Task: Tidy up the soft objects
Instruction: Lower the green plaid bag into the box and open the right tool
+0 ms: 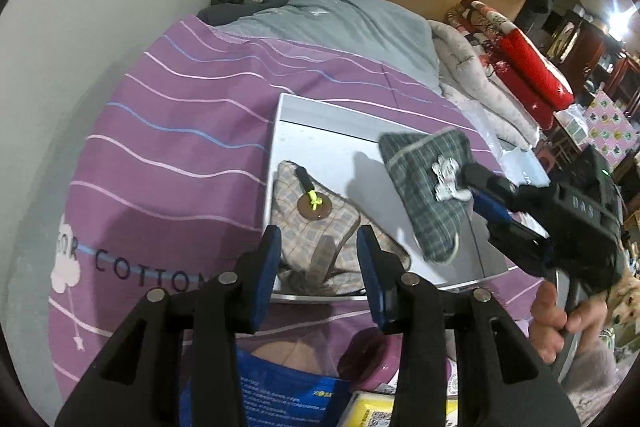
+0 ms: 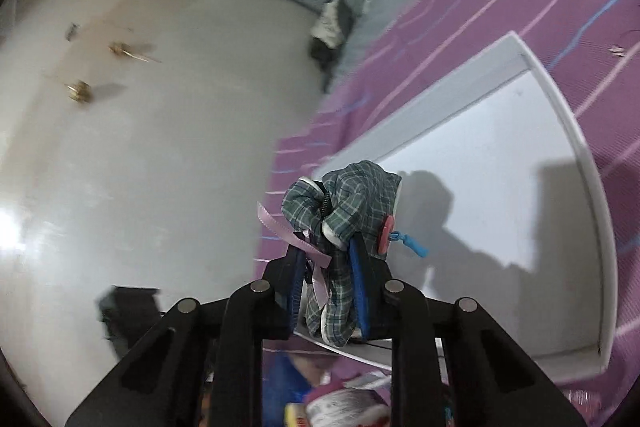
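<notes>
A: What is held by the right gripper (image 2: 326,291)?

B: A green checked pouch (image 2: 348,211) is squeezed tight between its two blue pads. The cloth is bunched up by the squeeze. A pink ribbon (image 2: 288,233) hangs off one side, and a red button (image 2: 387,233) with a little blue tag (image 2: 414,247) is seen on the other side.

A: Where is the pouch?

B: It is held up over the white tray (image 1: 316,131). A dark shadow is cast on the tray floor under it. In the left wrist view, a shiny silver charm (image 1: 448,179) is seen on the pouch, right by the gripper tips.

A: What is the tray set on?

B: It is laid on a purple striped bed cover (image 1: 172,131).

A: Is anything else kept in the tray?

B: Yes. A tan checked pouch (image 1: 316,227) is laid flat in the near corner. A brown round patch (image 1: 316,209) with a small yellow-green tie is sewn on it.

A: And the left gripper (image 1: 318,259)?

B: Its fingers are parted a little. Nothing is pinched by them. They are held just above the tan pouch, at the near edge of the tray.

A: Can a person be seen?

B: Only a hand (image 1: 558,323) is seen, wrapped around the handle of the right gripper.

A: What is seen farther off?

B: A grey blanket (image 1: 340,23) is spread at the far end of the bed. Red bedding (image 1: 532,67) is piled beside it.
</notes>
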{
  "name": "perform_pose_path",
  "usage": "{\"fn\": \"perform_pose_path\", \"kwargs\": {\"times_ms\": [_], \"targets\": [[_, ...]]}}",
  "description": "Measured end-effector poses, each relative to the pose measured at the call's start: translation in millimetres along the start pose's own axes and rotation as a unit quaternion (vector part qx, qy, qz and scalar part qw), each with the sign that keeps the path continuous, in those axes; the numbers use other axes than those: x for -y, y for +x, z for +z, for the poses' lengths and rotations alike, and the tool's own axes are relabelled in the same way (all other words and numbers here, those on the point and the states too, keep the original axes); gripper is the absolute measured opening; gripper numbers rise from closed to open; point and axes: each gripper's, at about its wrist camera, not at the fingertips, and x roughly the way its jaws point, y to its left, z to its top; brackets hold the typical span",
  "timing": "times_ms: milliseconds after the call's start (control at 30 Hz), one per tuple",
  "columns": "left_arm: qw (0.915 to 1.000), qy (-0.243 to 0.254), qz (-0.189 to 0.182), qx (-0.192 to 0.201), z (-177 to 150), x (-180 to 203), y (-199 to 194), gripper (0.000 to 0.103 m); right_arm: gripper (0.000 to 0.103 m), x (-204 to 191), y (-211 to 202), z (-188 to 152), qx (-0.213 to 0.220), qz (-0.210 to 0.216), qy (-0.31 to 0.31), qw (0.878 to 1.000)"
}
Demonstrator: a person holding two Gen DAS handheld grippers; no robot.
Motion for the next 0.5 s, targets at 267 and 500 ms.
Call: {"fn": "perform_pose_path", "kwargs": {"times_ms": [267,500], "targets": [[0.9989,-0.013,-0.040,-0.020,-2,-3,15,0.019,0.018,20,40,31,-0.103,-0.112,-0.018,0.988],[0.9997,-0.011,-0.014,-0.017,-2,-3,14,0.019,0.011,3,56,29,-0.115,-0.202,-0.098,0.968]]}}
